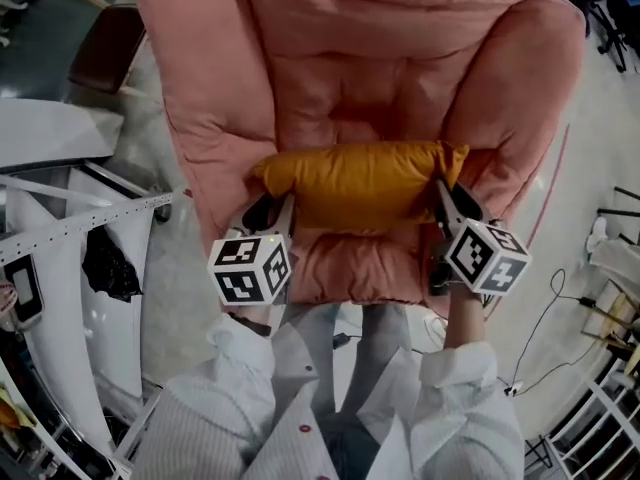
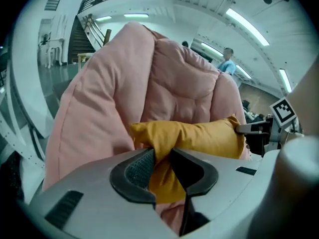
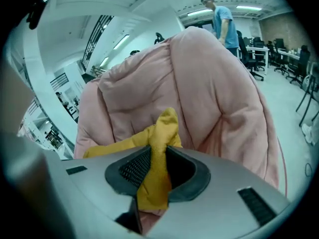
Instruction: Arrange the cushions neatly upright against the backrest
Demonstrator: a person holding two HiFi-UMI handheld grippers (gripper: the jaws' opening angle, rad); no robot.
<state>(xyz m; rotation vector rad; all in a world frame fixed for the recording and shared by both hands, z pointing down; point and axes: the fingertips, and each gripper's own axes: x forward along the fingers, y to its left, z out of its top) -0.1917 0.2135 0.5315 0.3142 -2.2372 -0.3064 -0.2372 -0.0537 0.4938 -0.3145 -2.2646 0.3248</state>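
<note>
Left gripper (image 2: 162, 156): your jaws are pinched on the left end of the mustard cushion (image 1: 355, 183); its fabric bunches up between the pads.
Right gripper (image 3: 154, 158): your jaws clamp the cushion's right corner; a yellow tip pokes up past them.
Cushion position: stretched crosswise between your two grippers, over the seat (image 1: 350, 268), at the foot of the backrest (image 1: 340, 68).
Armchair (image 1: 200, 98): pink, thickly padded, tufted; its side bolsters flank both cushion ends.
Sleeves (image 1: 250, 368): white, yours, at the lower edge of the head view.
Floor (image 1: 580, 218): pale, with a black cable (image 1: 545, 318) to the chair's right.
</note>
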